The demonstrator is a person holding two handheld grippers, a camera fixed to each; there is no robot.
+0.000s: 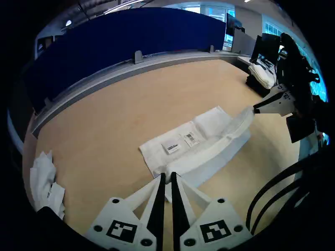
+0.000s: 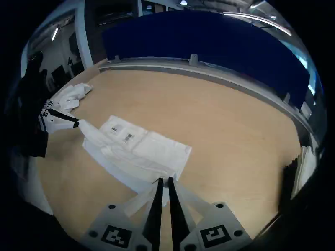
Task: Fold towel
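Nearly closed, the two black fingers of the left gripper (image 1: 167,177) are seen at the bottom centre of the left gripper view, with a corner of the white towel (image 1: 209,125) pinched between them. At the bottom centre of the right gripper view, the right gripper (image 2: 163,181) is likewise narrowed onto another corner of the same towel. Two square black-and-white markers are carried on each gripper's white body.

One towel is held. It is soft, matte and roughly rectangular, stretched from the frame's centre toward the right in the left gripper view. Its near edge is lifted into a rolled fold while the far part lies flat. Two small rectangular labels (image 1: 171,147) (image 1: 191,138) are seen on the flat part.

One crumpled heap of white cloths (image 1: 44,184) lies at the lower left, well apart from the towel. A neater white stack (image 1: 261,74) sits at the upper right.

Everything is borne by a smooth, pale wooden tabletop (image 1: 125,108). It is bounded at the back by a grey rail (image 1: 125,69) and a dark blue partition (image 1: 125,37). Bright windows are visible at the upper right.
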